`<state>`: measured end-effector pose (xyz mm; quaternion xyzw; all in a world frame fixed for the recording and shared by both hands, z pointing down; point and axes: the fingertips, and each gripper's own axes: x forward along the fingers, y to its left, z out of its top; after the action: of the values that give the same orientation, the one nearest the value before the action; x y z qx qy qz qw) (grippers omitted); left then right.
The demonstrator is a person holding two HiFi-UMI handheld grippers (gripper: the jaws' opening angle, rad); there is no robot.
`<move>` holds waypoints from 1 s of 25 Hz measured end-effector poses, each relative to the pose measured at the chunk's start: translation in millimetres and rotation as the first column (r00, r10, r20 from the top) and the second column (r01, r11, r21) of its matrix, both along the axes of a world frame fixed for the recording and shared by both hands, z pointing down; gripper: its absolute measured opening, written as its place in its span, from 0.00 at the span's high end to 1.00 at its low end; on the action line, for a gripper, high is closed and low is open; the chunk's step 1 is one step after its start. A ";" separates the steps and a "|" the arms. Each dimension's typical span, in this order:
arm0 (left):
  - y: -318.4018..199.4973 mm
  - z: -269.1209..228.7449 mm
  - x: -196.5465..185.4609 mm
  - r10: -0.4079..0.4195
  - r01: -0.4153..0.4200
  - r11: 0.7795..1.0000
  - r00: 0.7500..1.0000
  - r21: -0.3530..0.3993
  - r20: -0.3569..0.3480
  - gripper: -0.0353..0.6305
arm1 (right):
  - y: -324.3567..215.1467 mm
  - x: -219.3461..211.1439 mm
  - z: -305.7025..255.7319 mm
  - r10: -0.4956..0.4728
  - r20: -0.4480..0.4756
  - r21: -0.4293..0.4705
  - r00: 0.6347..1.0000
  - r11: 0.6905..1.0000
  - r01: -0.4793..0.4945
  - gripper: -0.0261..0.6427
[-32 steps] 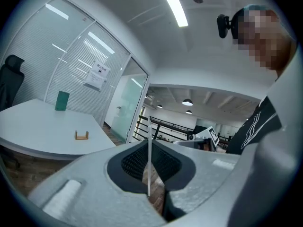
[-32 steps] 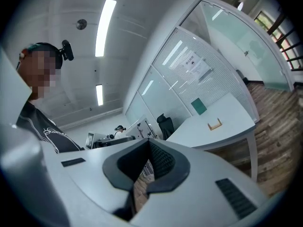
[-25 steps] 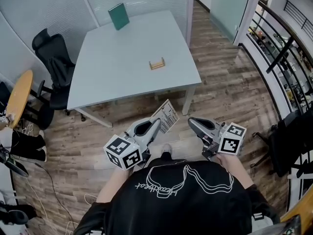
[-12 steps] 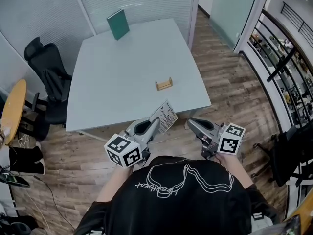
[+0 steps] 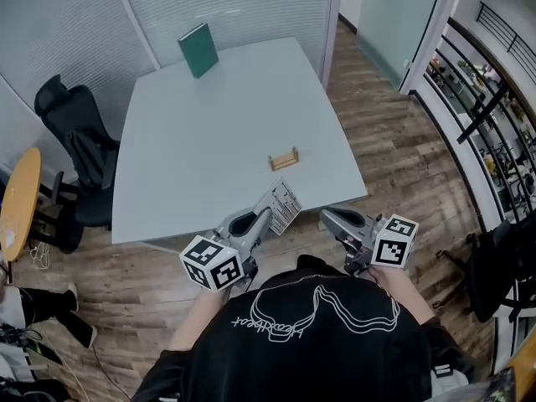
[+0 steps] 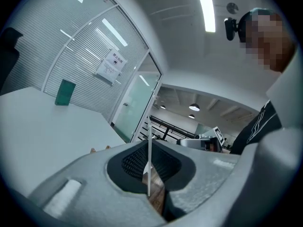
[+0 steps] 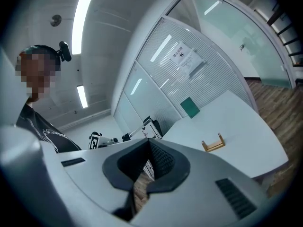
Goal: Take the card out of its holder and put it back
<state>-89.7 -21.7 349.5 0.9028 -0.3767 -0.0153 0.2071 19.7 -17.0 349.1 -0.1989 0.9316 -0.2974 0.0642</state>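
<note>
1. Card [image 5: 283, 206] is out of the holder [image 5: 284, 159]. It is in the air in front of the person, just before the near edge of the table [image 5: 184, 166].
2. Left gripper [image 5: 266, 219] is clamped on the near end of the card. In the left gripper view the card [image 6: 149, 160] shows as one thin white line between the two dark pads, which press it from both sides. I think the grip is at the end so that the far end stays free to go into the slot.
3. Right gripper [image 5: 328, 216] carries nothing. Its jaws [image 7: 147, 148] are together at the tips and no thing is between them. It hangs near the left one, probably only waiting.
4. Holder is a small wooden piece and it stands empty on the near right part of the table, well apart from the card. The green book [image 5: 198, 50] stands at the far edge and has no part in this.
5. Long axis of the card runs from the jaws forward and up, toward the table and a little to the right. The free end points roughly at the holder. The printed face looks up to the head camera.
6. Judging from this, the card is taken out and putting it back is not yet done.
</note>
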 end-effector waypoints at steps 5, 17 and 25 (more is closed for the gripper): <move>-24.0 11.0 -8.1 -0.026 0.026 0.999 1.000 -0.035 -0.015 0.91 | -22.6 -4.3 5.1 -0.015 0.000 -0.012 1.000 1.000 0.015 0.95; -93.9 19.8 -12.6 -0.047 0.047 0.998 0.999 -0.042 0.000 0.91 | -107.8 -3.2 19.0 -0.032 0.013 -0.067 0.999 0.997 0.033 0.95; -138.1 33.7 -21.6 -0.050 0.050 0.997 0.999 -0.056 0.013 0.91 | -148.6 -11.0 36.1 -0.053 0.009 -0.103 0.999 0.993 0.054 0.95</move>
<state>-111.4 -159.8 383.2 0.8869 -0.4007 -0.0046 0.2300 8.7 -165.6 385.1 -0.1759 0.9198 -0.3473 0.0488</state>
